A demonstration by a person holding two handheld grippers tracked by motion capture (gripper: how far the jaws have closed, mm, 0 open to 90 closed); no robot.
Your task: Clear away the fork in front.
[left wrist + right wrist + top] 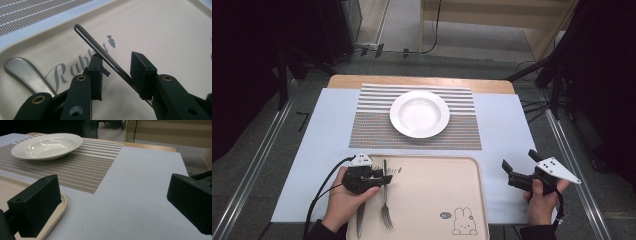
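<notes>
A metal fork [385, 200] lies on the left part of a beige tray [437, 200], tines toward the person. My left gripper [384, 177] hovers low over the fork's handle. In the left gripper view the thin handle [95, 43] runs slantwise between the jaws of that gripper [116, 72]; the pads stand wider apart than the handle and do not clamp it. A second, broader cutlery handle [25, 72] lies to the left, probably a knife [360, 220]. My right gripper [519, 159] rests open to the right of the tray, nothing between its jaws [112, 202].
A white deep plate [420, 114] sits on a striped placemat [372, 125] beyond the tray, also seen as plate [47, 145] and mat [82, 167]. A pale sheet [502, 130] covers the table. The tray's rim [62, 205] is beside the right gripper's left jaw.
</notes>
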